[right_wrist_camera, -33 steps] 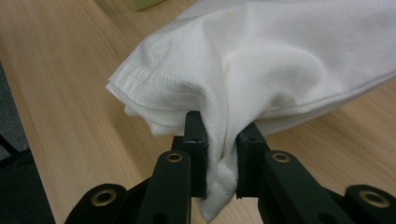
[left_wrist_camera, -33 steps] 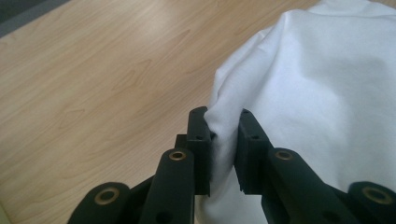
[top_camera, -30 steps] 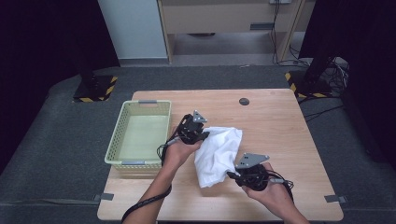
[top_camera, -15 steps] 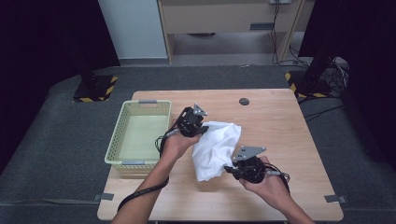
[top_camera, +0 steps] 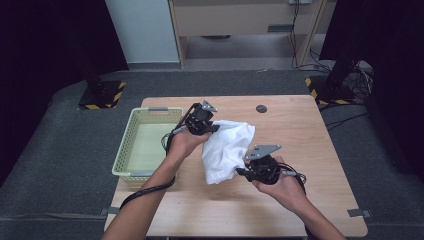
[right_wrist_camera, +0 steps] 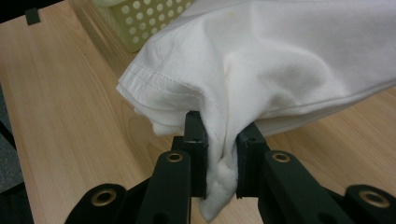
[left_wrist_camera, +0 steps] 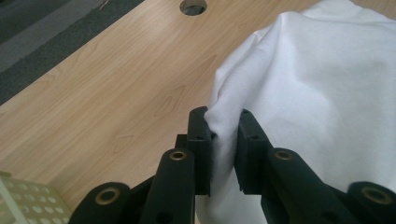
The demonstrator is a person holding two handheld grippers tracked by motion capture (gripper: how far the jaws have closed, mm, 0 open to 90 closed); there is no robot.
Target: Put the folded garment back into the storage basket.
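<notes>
Lab recording bay: wooden table (top_camera: 300, 150) on grey carpet (top_camera: 60, 165), black curtains (top_camera: 45, 45) and hazard-taped stand bases (top_camera: 102, 97) around it.

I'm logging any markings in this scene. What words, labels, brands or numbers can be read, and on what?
None: no readable text anywhere.
The white cloth shows only stitching and a faint stain.
The basket, table and both grippers, left and right, carry no legible marks.

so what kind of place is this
Probably a lab or recording studio, not a home: a bare wooden table on grey carpet, black curtains around it, and stands with hazard-striped bases and loose cables.
</notes>
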